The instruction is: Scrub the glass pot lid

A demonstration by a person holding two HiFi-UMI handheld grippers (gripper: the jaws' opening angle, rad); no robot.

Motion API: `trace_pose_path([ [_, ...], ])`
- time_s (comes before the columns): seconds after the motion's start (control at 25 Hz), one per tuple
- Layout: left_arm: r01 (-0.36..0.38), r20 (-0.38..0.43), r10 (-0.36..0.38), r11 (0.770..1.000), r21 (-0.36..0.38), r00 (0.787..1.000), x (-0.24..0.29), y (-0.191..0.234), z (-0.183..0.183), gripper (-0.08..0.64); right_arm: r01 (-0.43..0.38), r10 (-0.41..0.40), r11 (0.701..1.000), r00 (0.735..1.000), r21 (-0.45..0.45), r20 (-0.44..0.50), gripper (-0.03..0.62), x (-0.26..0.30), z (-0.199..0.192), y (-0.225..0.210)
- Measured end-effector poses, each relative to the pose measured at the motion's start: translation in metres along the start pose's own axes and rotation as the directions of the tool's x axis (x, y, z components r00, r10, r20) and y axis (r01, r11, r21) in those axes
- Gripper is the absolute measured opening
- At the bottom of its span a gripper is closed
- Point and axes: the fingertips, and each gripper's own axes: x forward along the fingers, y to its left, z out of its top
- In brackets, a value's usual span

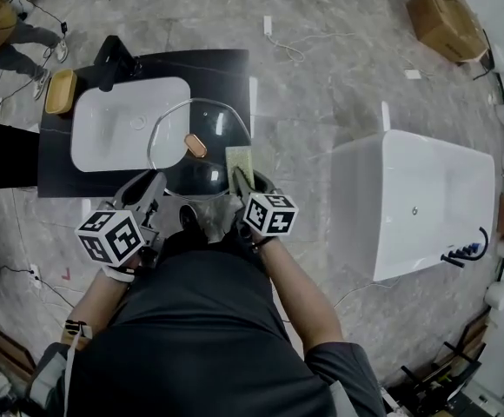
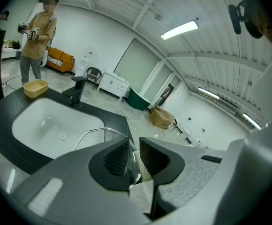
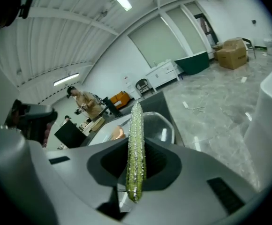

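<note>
Shows glass pot lid [image 1: 208,159] clamped by its near rim in left gripper [image 1: 152,182] jaws over the table's [image 1: 226,68] near right corner, green sponge [image 1: 240,161] pinched edge-on in right gripper [image 1: 243,179] jaws; probably scrubs best with sponge face laid flat and lid braced steady.

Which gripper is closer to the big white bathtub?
Right. The right gripper, holding a green sponge, sits on the side toward the bathtub; the left gripper is farther away, clamping the glass lid.
</note>
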Motion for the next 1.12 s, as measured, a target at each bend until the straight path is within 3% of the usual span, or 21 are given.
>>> trace_pose_path([
  [0.12, -0.021, 0.006, 0.021, 1.000, -0.020, 1.000, -0.007, 0.007, -0.005, 0.071, -0.140, 0.138, 0.984, 0.990, -0.113, -0.020, 0.064, 0.007, -0.014, 0.065],
  [0.2, -0.046, 0.016, 0.046, 0.998, -0.041, 0.999, -0.015, 0.018, -0.006, 0.071, -0.230, 0.215, 0.940, 0.973, -0.250, -0.087, 0.064, 0.020, -0.031, 0.106],
  [0.28, -0.074, 0.028, 0.076, 0.995, -0.066, 0.997, -0.025, 0.033, -0.008, 0.071, -0.258, 0.205, 0.884, 0.963, -0.391, -0.173, 0.064, 0.038, -0.047, 0.130],
  [0.36, -0.100, 0.040, 0.104, 0.991, -0.090, 0.994, -0.035, 0.046, -0.009, 0.071, -0.195, 0.122, 0.873, 0.974, -0.447, -0.189, 0.064, 0.056, -0.053, 0.130],
  [0.48, -0.130, 0.054, 0.137, 0.984, -0.119, 0.989, -0.049, 0.058, -0.011, 0.071, -0.064, 0.019, 0.931, 0.992, -0.361, -0.125, 0.064, 0.073, -0.052, 0.112],
  [0.6, -0.147, 0.060, 0.156, 0.980, -0.133, 0.986, -0.056, 0.068, -0.012, 0.071, -0.016, -0.013, 0.972, 0.992, -0.235, -0.125, 0.064, 0.080, -0.063, 0.100],
  [0.76, -0.137, 0.046, 0.144, 0.983, -0.121, 0.989, -0.051, 0.067, -0.012, 0.071, -0.019, -0.011, 0.980, 0.988, -0.196, -0.154, 0.064, 0.075, -0.078, 0.097],
  [0.96, -0.069, 0.004, 0.069, 0.996, -0.064, 0.998, -0.026, 0.040, -0.012, 0.071, 0.008, -0.029, 0.989, 0.989, -0.149, -0.143, 0.064, 0.056, -0.079, 0.064],
  [1.12, -0.028, -0.018, 0.027, 0.999, -0.032, 0.999, -0.012, 0.021, -0.012, 0.071, -0.004, -0.023, 0.979, 0.991, -0.203, -0.130, 0.064, 0.048, -0.070, 0.042],
])
